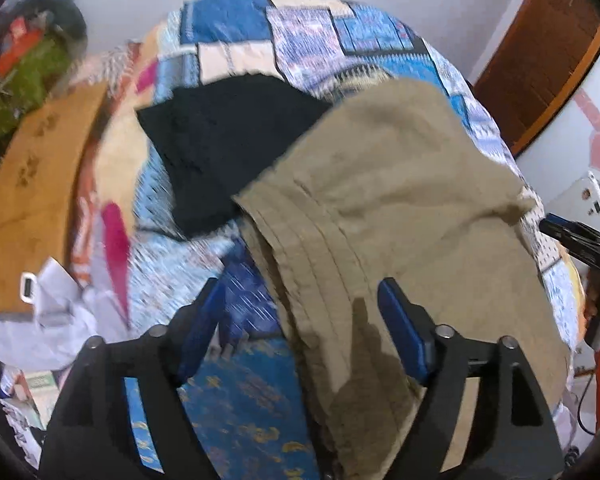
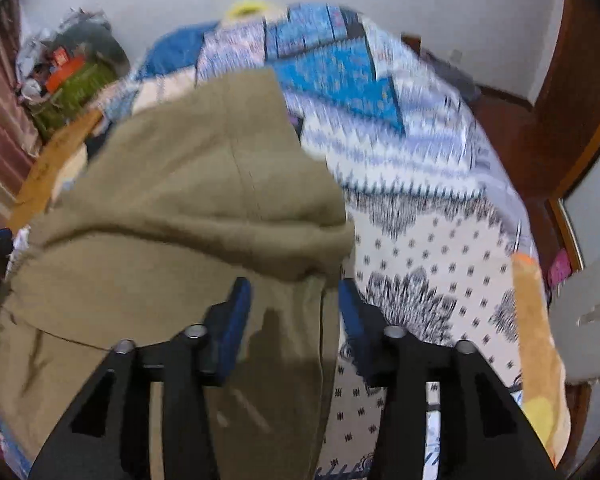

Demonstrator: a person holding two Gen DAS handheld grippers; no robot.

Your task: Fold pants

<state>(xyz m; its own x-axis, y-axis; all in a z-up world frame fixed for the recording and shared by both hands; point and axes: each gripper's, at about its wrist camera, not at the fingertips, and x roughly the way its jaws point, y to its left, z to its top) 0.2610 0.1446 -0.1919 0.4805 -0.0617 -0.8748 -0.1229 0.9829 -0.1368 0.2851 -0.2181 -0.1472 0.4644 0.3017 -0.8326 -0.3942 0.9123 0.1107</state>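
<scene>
Khaki pants lie partly folded on a patterned blue and white bedspread. My left gripper is open, its blue pads either side of the pants' layered left edge, above the cloth. In the right wrist view the pants lie bunched with a thick fold across the middle. My right gripper is open over the pants' right edge, with cloth between the pads. The right gripper also shows at the right edge of the left wrist view.
A black garment lies on the bed behind the pants. A cardboard box and white clothes sit at the left. A pile of bags stands by the wall. A brown wooden door is at the right.
</scene>
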